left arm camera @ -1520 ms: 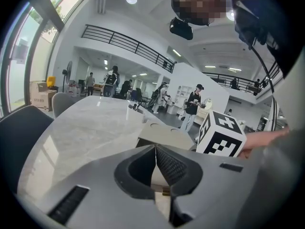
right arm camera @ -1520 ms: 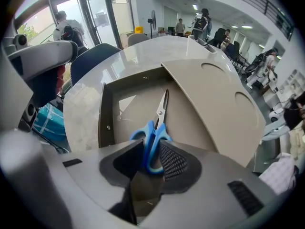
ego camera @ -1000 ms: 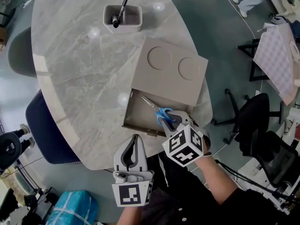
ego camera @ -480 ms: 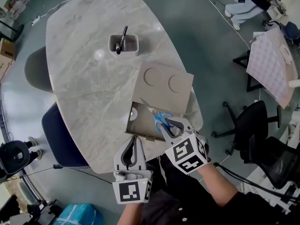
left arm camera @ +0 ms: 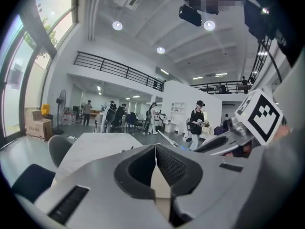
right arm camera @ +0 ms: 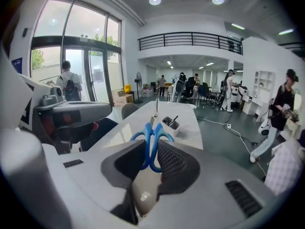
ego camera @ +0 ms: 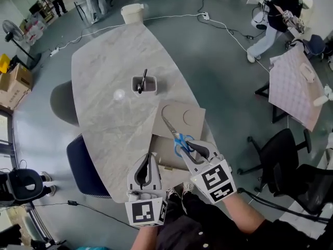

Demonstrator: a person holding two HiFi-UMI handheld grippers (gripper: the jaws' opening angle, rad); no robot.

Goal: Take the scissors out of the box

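Observation:
The blue-handled scissors (ego camera: 178, 135) hang in the air above the flat beige box (ego camera: 179, 119), blades pointing away from me. My right gripper (ego camera: 189, 147) is shut on their handles; in the right gripper view the blue loops (right arm camera: 151, 146) are pinched between the jaws and the blades stand upright. The box's drawer (ego camera: 165, 159) is pulled out toward me, its inside partly hidden by both grippers. My left gripper (ego camera: 150, 157) hovers at the table's near edge beside the drawer, shut with nothing in it; its jaws (left arm camera: 156, 148) meet tip to tip.
A grey pen holder (ego camera: 144, 84) with a black pen stands mid-table on the marble table (ego camera: 109, 119). A dark blue chair (ego camera: 86, 166) and a grey chair (ego camera: 62, 102) sit at the left. A black office chair (ego camera: 283, 139) is right. Cables cross the floor.
My right gripper has lifted the scissors up out of the drawer, and they now hang above the box. The head camera has risen, so the table looks smaller. The left gripper kept its place.

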